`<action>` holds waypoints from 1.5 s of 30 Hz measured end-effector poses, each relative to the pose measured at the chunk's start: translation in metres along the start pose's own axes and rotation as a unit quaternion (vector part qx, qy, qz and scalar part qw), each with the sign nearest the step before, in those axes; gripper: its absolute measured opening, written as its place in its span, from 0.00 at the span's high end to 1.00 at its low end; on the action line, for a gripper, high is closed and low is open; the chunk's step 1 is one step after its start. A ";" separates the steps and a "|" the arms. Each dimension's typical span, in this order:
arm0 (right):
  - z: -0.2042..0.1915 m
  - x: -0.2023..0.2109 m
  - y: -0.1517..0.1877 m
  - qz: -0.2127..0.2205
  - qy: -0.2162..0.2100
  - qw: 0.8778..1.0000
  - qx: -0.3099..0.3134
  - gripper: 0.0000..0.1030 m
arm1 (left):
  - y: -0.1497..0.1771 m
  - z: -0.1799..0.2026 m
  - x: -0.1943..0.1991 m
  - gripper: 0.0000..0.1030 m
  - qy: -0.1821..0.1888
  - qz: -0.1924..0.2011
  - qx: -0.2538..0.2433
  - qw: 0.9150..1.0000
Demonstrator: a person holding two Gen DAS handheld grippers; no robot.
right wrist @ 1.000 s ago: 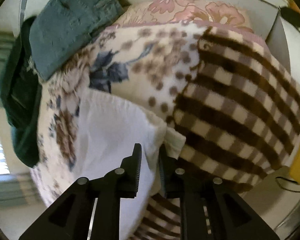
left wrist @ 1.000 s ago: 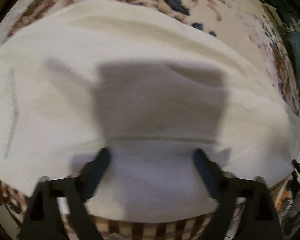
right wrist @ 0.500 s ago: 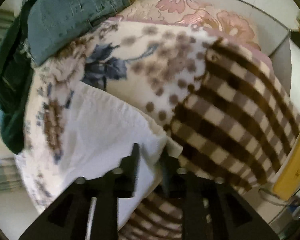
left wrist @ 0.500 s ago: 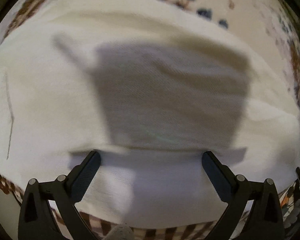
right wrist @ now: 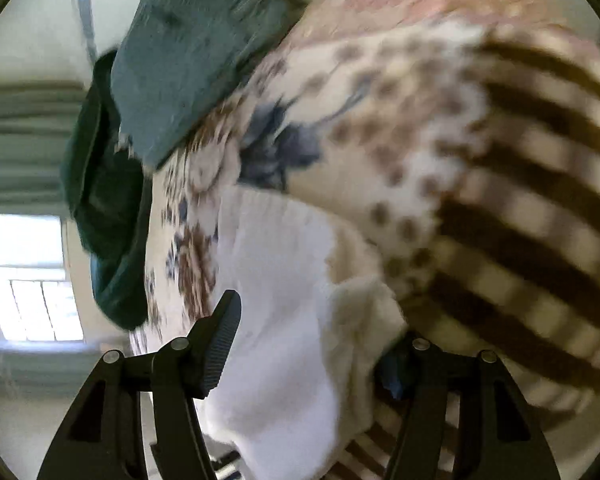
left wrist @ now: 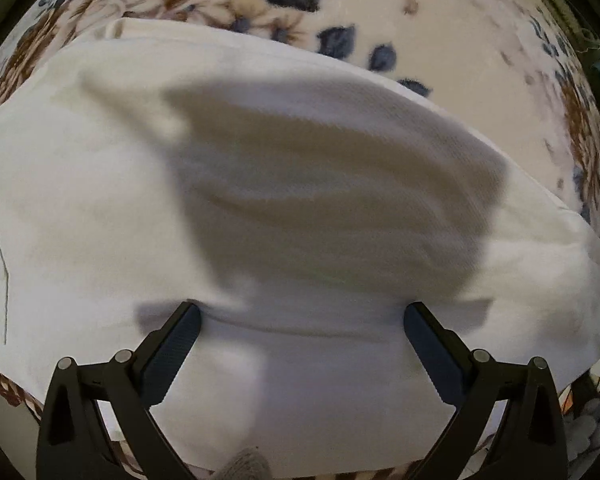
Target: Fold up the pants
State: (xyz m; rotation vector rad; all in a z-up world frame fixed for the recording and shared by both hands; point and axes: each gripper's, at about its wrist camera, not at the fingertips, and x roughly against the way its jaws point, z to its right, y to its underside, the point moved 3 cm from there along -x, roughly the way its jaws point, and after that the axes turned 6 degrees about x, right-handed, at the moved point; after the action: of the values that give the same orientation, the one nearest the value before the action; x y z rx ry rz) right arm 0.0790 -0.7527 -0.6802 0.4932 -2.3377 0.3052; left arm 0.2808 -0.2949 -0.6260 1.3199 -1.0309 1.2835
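The white pants (left wrist: 260, 184) lie folded on a floral and checked blanket (left wrist: 440, 40). My left gripper (left wrist: 302, 316) is open, its fingers spread wide just above the near part of the white fabric, holding nothing. In the right wrist view the pants (right wrist: 284, 280) show as a white folded bundle at the blanket's edge. My right gripper (right wrist: 316, 332) is open, its fingers apart on either side of the bundle's corner; the right fingertip is partly hidden behind the fabric.
Folded teal and dark green garments (right wrist: 188, 52) lie stacked at the far end of the blanket (right wrist: 500, 160). A window (right wrist: 24, 280) and wall are at the left. The bed's edge with checked trim (left wrist: 4, 384) runs below the pants.
My right gripper has opened and let go of the pants corner it pinched. My left gripper has pulled back a little, showing more blanket beyond the pants.
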 end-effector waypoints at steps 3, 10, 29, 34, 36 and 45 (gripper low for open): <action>0.007 -0.022 -0.001 -0.018 -0.002 1.000 -0.001 0.42 | -0.001 0.005 -0.005 0.00 -0.003 0.003 0.003 1.000; -0.010 -0.003 -0.007 0.023 -0.003 0.999 0.021 0.92 | -0.004 0.040 -0.023 0.00 -0.003 -0.002 0.012 1.000; -0.023 -0.048 0.015 -0.064 0.028 0.996 0.058 0.72 | -0.070 0.077 -0.024 0.00 -0.017 0.019 0.031 0.999; -0.032 -0.047 0.014 -0.058 0.045 0.996 0.058 0.86 | -0.088 0.038 -0.003 0.00 -0.013 0.031 0.025 0.999; -0.040 -0.041 0.015 -0.039 0.053 0.995 0.072 0.90 | -0.090 0.028 0.019 0.00 -0.006 0.051 0.016 0.999; -0.116 -0.005 0.039 0.031 0.025 0.993 0.109 0.92 | -0.014 -0.037 0.071 0.00 -0.031 0.108 0.008 0.994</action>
State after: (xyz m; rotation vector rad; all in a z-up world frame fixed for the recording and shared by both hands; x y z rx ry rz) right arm 0.1359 -0.6754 -0.6037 0.5104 -2.2854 0.6009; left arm 0.2942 -0.2525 -0.5582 1.2946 -1.2358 1.4207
